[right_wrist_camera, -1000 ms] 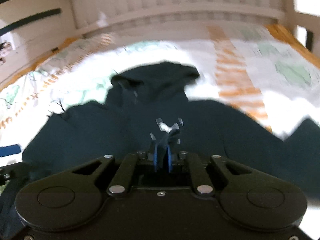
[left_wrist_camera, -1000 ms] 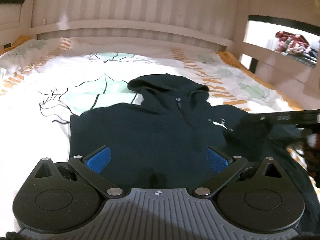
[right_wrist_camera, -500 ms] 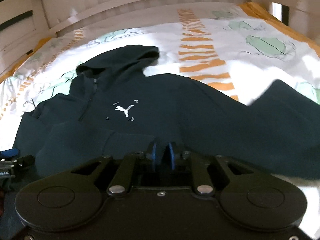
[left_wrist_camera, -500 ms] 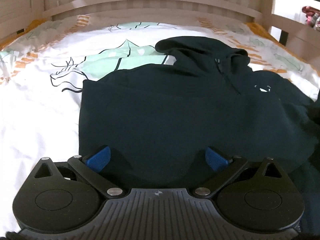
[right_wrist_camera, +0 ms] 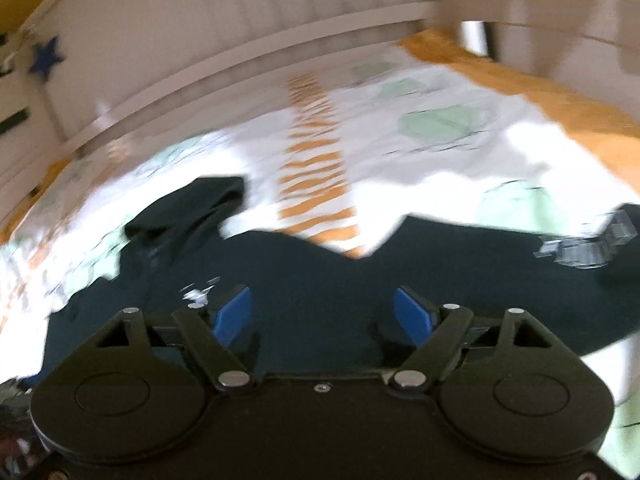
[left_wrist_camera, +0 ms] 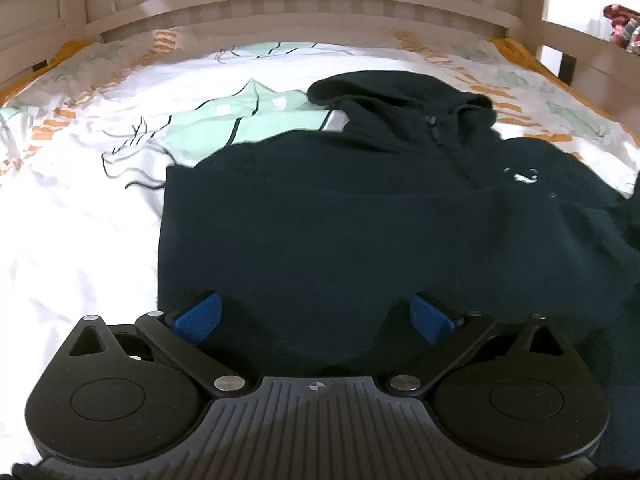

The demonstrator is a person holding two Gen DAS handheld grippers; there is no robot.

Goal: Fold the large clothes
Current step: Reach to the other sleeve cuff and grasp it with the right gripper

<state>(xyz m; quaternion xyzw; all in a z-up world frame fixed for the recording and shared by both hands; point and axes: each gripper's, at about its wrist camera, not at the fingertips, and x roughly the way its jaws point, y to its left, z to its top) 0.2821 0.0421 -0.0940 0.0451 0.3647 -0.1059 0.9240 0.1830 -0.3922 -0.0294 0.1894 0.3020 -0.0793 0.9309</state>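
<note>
Left wrist view: the left gripper (left_wrist_camera: 316,318) sits at 6 o'clock with its jaws spread wide, nothing between the blue pads (left_wrist_camera: 198,317). Beyond them a dark hoodie (left_wrist_camera: 360,232) lies flat on the patterned bedsheet (left_wrist_camera: 80,208), filling the centre and running out toward 3 o'clock. Its hood (left_wrist_camera: 400,92) points to 12 o'clock, toward the slatted white headboard (left_wrist_camera: 300,8). A short zip descends from the collar, and a small white chest logo (left_wrist_camera: 524,176) sits at about 2 o'clock. One sleeve is folded across the chest, its edge forming a straight horizontal line below the zip. The hoodie's left border is a straight edge at 9 o'clock from centre.

Right wrist view, blurred: the right gripper (right_wrist_camera: 322,316) is at 6 o'clock, its jaws opening, no cloth pinched between the pads (right_wrist_camera: 412,318). The hoodie (right_wrist_camera: 320,272) lies beneath and beyond them, hood (right_wrist_camera: 200,204) at 10 o'clock, a sleeve (right_wrist_camera: 500,248) stretching to 3 o'clock over the bedsheet (right_wrist_camera: 420,152). A blue star (right_wrist_camera: 46,56) hangs at 10 o'clock on the bed frame.
</note>
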